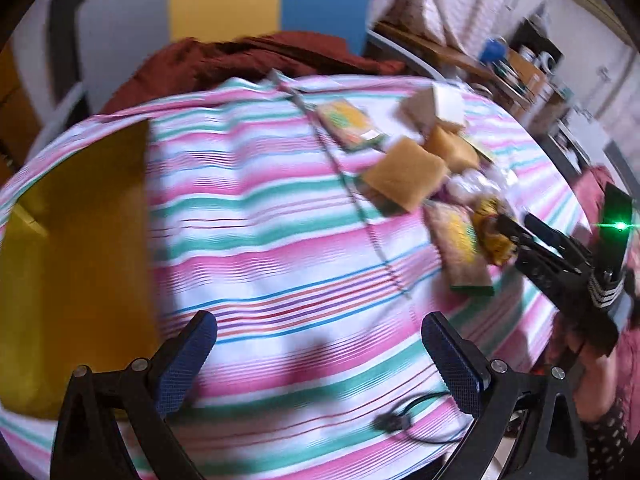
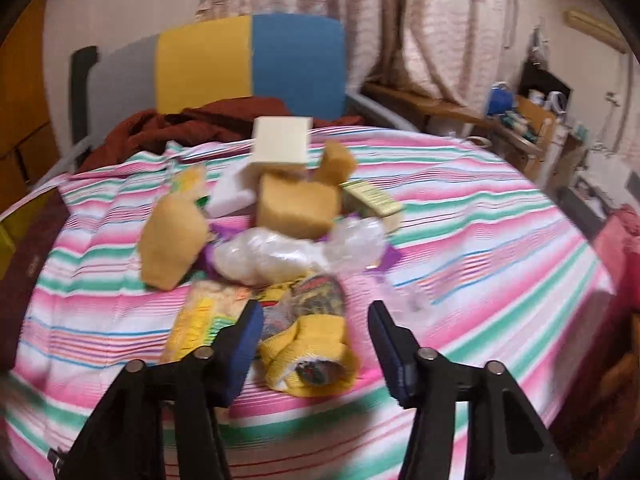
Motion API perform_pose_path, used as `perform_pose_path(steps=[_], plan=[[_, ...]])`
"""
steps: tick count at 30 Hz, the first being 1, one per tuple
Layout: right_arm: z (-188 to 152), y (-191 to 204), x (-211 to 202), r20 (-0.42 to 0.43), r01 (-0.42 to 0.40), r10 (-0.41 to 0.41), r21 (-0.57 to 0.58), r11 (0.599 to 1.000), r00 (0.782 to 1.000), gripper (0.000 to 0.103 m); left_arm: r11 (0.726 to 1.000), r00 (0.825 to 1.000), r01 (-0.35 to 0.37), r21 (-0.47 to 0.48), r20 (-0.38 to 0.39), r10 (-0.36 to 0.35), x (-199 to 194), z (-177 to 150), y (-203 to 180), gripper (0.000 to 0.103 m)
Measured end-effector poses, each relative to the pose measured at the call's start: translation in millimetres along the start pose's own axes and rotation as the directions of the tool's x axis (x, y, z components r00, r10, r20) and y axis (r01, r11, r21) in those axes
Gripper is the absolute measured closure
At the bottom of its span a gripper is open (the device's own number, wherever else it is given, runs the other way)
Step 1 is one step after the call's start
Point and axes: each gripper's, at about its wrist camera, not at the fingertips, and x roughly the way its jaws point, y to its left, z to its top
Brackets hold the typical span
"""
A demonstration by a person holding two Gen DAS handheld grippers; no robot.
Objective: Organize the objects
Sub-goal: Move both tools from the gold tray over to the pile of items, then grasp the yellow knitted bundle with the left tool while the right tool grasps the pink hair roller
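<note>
Both the left gripper [image 1: 319, 354] and right gripper [image 2: 316, 332] gape; sponges [image 2: 298, 208] crowd behind a yellow bundle [image 2: 310, 344].

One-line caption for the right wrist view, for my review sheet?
Right gripper open astride a yellow-cuffed printed roll at the near edge of a sponge pile on a striped bedsheet.

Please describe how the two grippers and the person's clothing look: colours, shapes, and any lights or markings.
Both the left gripper and the right gripper have black angular frames with round silver bolts and two fingers faced with blue textured pads. Seen from the left wrist camera, the right gripper body carries a bright green light. The sleeve is dark with small light dots.
</note>
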Motion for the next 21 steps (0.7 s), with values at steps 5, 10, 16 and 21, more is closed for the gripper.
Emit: perform_pose_path(steps=[5, 10, 16, 21], plan=[[-6, 3, 4, -0.021, -0.051, 0.051, 0.013, 0.999, 0.998, 0.074, 0.995, 0.995, 0.089, 0.045, -0.054, -0.087, 28, 8, -30, 0.0], [-13, -19, -11, -0.023, -0.128, 0.131, 0.089, 0.988, 0.991, 0.085, 0.985, 0.983, 0.171, 0.002, -0.067, -0.17, 49, 15, -46, 0.0], [-34, -47, -27, -0.04, -0.186, 0.198, 0.213, 0.959, 0.979, 0.091, 0.976, 0.973, 0.218, -0.006, -0.079, -0.218, 74, 24, -73, 0.0], [-44, -55, -37, -0.021, -0.17, 0.18, 0.236, 0.957, 0.984, 0.095, 0.976, 0.978, 0.199, 0.084, -0.076, -0.193, 92, 32, -108, 0.0]])
